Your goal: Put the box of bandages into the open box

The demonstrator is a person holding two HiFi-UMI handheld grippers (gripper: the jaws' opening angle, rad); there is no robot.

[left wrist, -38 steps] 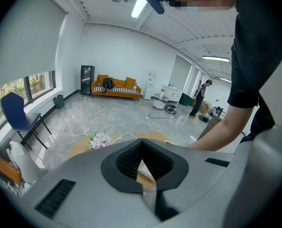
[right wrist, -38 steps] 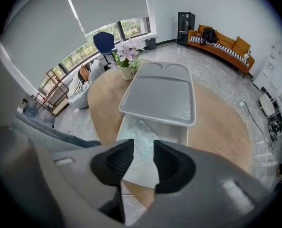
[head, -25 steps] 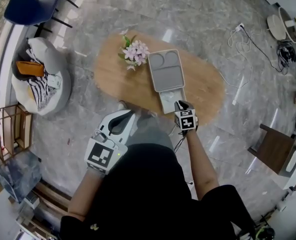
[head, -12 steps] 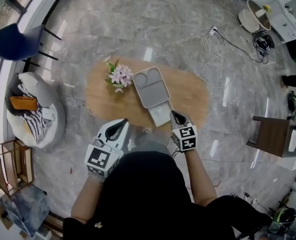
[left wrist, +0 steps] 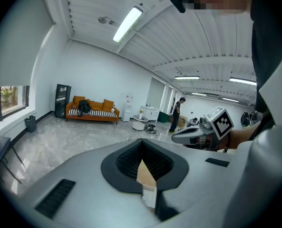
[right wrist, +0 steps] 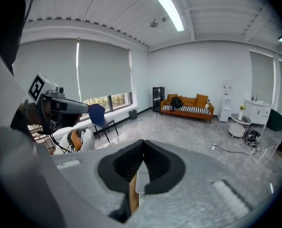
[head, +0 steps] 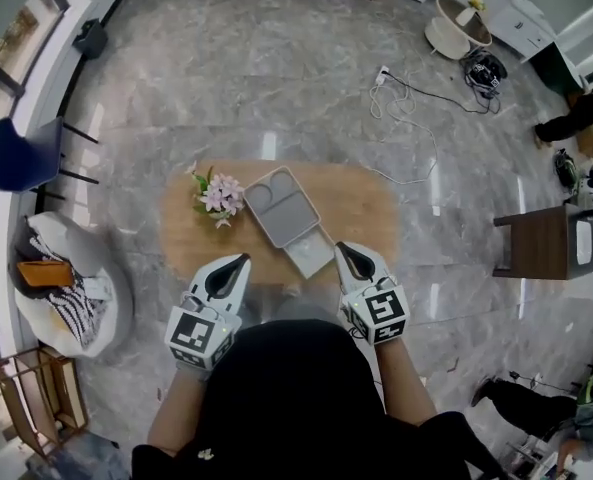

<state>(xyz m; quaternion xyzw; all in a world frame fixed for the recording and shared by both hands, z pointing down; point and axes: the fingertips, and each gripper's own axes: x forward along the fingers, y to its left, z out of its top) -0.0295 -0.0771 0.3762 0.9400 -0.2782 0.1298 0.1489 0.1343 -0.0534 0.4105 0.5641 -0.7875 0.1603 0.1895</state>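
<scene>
While the person keeps both arms bent close to the body, the left gripper and the right gripper point at the oval wooden table, and both have their jaws closed on nothing. Between them lies the grey open box. What seems to be the white box of bandages sits in its near end, at the table's edge. Grey marble floor spreads wide all around.

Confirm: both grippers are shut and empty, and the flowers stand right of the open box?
Wrong side: the head view shows the flowers left of the open box. The left gripper and right gripper are shut and empty, as you said.
</scene>
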